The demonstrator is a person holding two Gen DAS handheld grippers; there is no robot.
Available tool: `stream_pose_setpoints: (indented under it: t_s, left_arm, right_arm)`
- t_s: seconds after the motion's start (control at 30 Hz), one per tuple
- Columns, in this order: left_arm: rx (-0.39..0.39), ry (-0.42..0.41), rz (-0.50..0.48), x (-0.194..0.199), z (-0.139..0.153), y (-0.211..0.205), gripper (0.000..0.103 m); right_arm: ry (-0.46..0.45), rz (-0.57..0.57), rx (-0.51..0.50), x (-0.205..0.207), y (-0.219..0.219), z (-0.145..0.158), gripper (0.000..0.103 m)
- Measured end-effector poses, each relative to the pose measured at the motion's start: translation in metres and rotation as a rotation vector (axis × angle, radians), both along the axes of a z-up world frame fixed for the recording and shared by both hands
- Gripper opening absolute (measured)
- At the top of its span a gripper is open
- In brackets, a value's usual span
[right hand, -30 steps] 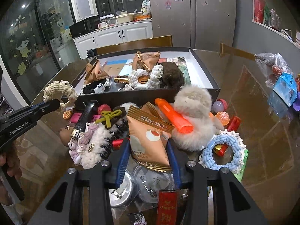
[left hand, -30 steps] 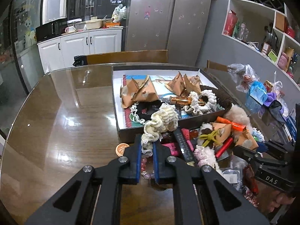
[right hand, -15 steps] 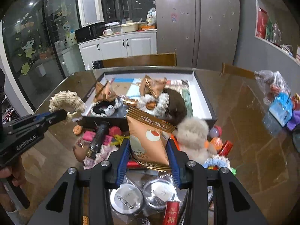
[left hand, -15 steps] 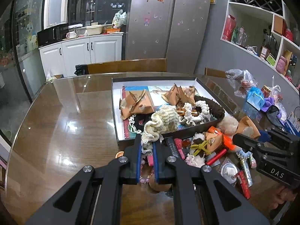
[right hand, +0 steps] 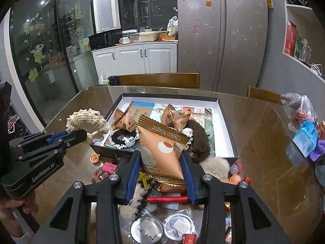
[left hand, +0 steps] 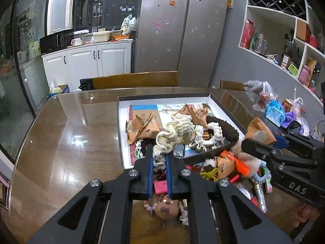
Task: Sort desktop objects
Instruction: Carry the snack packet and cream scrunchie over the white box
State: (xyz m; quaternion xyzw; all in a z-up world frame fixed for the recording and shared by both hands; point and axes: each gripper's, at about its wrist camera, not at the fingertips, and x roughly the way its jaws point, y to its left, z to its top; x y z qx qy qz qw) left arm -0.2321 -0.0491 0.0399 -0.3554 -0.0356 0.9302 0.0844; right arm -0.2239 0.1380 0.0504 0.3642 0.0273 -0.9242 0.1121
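On the glass-topped wooden table (left hand: 61, 142): one shallow black box with a white interior (right hand: 225, 122), open, holding several tan snack packets (left hand: 145, 127), a dark brown fuzzy scrunchie (right hand: 200, 140), a white-trimmed hair tie (left hand: 215, 132) and printed cards lying flat on its floor. Left gripper (left hand: 159, 160): blue-lined jaws pressed nearly together, pinching one end of a cream crocheted scrunchie (left hand: 176, 133); that scrunchie is held up in the air above the near left part of the box, seen from the right wrist camera just outside the box's left wall (right hand: 87, 121). Right gripper (right hand: 161, 174): jaws partway apart, clamped on both sides of an orange "Choco Magic" snack packet (right hand: 162, 148), held upright and clear of the heap, in front of the box's near wall. Loose heap on the table before the box: an orange marker-like tube (left hand: 237, 161), a pale fluffy pom-pom (right hand: 216, 167), a light blue crocheted ring (left hand: 262, 174), a pink eraser-like block (left hand: 160, 186), a red stick (right hand: 166, 199), two round tin badges in a clear bag (right hand: 162, 227), a small round copper-coloured tin (right hand: 94, 158). Right end of the table: tied plastic bags (left hand: 262, 93) and a blue foil bag (right hand: 305, 136).
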Motion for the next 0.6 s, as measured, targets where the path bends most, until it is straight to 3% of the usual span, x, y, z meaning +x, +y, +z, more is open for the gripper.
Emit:
stream_pose_setpoints:
  t_s: [0.6]
  left_arm:
    - [0.003,-0.03,-0.016,-0.082,-0.019,0.018,0.011]
  right_arm:
    - [-0.026,0.028,0.004,-0.084,-0.002,-0.011,0.04]
